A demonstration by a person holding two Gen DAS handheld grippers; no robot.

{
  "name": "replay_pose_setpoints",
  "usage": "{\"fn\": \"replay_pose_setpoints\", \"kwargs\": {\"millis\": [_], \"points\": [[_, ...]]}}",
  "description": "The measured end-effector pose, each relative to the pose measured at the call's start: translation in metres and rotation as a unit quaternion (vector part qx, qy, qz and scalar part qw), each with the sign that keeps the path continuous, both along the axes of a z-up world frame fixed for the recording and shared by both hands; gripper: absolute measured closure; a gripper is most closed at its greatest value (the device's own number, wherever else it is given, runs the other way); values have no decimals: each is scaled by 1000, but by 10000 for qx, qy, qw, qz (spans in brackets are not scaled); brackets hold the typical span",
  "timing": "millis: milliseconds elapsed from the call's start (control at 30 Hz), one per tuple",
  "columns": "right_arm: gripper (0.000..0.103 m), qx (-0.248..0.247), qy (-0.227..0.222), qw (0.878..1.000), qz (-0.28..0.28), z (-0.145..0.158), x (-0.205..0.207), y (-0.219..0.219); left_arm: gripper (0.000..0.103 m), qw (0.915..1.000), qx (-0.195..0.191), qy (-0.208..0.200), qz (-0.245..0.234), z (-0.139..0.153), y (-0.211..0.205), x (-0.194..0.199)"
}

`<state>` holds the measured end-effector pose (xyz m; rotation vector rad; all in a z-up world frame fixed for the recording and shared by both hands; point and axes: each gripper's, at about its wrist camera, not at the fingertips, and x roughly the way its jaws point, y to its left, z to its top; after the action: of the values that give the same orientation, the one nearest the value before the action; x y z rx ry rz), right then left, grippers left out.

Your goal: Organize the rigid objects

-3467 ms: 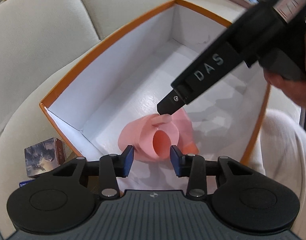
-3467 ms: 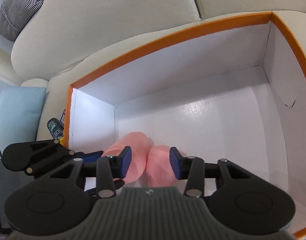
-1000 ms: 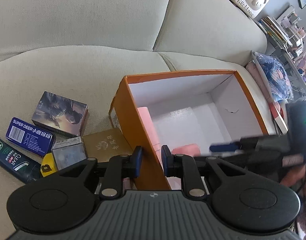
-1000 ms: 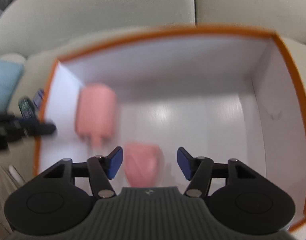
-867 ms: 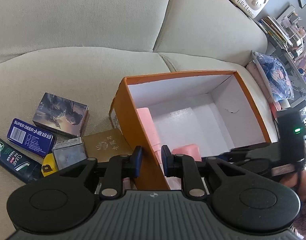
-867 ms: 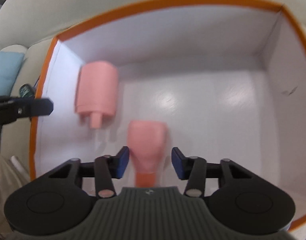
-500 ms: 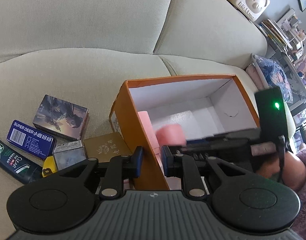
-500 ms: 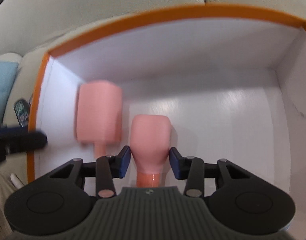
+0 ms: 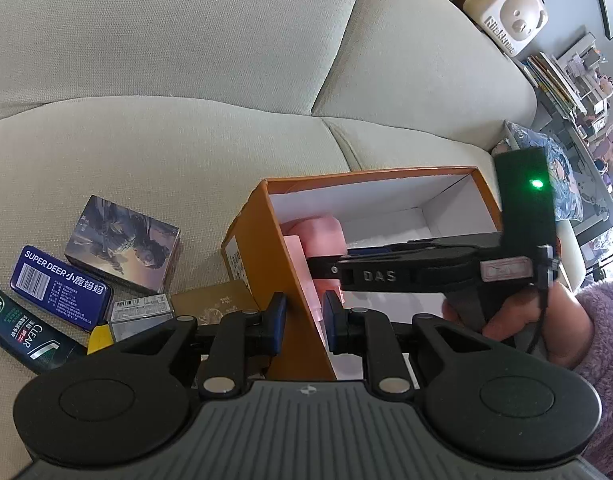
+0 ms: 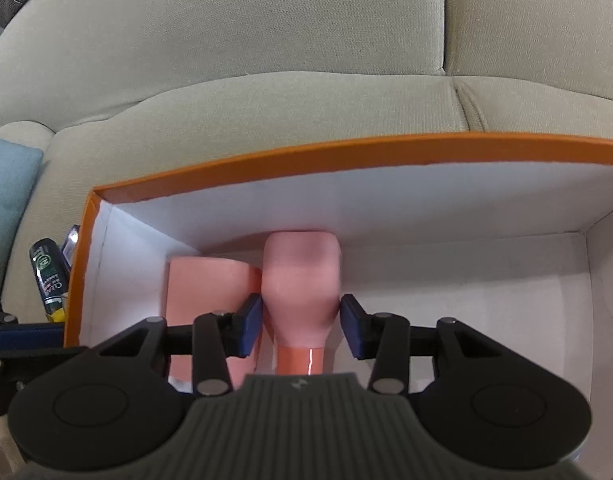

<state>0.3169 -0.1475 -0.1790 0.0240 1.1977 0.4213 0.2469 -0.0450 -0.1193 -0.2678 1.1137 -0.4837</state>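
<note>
An orange box (image 9: 250,256) with a white inside stands on the sofa seat. My left gripper (image 9: 303,320) is shut on its near left wall. Two pink bottles are inside. My right gripper (image 10: 300,322) is shut on one pink bottle (image 10: 302,276), its pads on either side of the body above the orange cap (image 10: 300,360). This bottle rests beside the other pink bottle (image 10: 210,292), which lies against the box's left wall (image 10: 102,264). In the left wrist view the right gripper (image 9: 330,258) reaches in from the right, with the held bottle (image 9: 318,232) at its tips.
Left of the box lie a picture-printed box (image 9: 122,248), a blue tin (image 9: 58,288), a dark green bottle (image 9: 22,336), a small silver box (image 9: 142,312) and a gold box (image 9: 214,300). A hand in a purple fuzzy sleeve (image 9: 598,320) holds the right gripper. Sofa cushions rise behind.
My right gripper closed on the loose pink bottle and carried it left across the box floor, next to the other bottle. The left gripper kept its hold on the box wall.
</note>
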Motion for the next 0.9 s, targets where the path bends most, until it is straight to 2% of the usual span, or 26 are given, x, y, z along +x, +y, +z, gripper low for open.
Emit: {"fn": "replay_pose_setpoints", "kwargs": {"millis": [100, 133, 300, 467, 533, 600, 633, 733, 833, 900], "points": [[58, 134, -49, 9999, 20, 8, -3, -5, 81, 10000, 5, -10, 25, 0, 0, 0], [58, 159, -74, 9998, 27, 20, -12, -23, 81, 10000, 10, -15, 31, 0, -1, -1], [58, 418, -148, 9989, 171, 44, -35, -28, 81, 10000, 13, -21, 69, 1, -2, -2], [59, 390, 67, 9969, 682, 38, -52, -15, 81, 10000, 19, -47, 86, 3, -3, -2], [67, 287, 114, 9966, 770, 33, -56, -11, 81, 9999, 25, -51, 95, 3, -3, -3], [83, 218, 78, 9956, 905, 27, -56, -4, 81, 9999, 21, -50, 96, 3, -3, -3], [85, 186, 43, 9956, 915, 25, -56, -2, 81, 9999, 15, -50, 98, 3, -3, -3], [86, 149, -117, 9960, 869, 25, -48, 1, 81, 9999, -4, -66, 100, 4, -2, -2], [85, 102, -70, 9959, 893, 24, -45, 3, 81, 9999, -8, -70, 101, 4, -2, -1], [80, 97, -114, 9956, 929, 27, -47, 1, 81, 9999, -24, -74, 106, 3, -2, -1]]}}
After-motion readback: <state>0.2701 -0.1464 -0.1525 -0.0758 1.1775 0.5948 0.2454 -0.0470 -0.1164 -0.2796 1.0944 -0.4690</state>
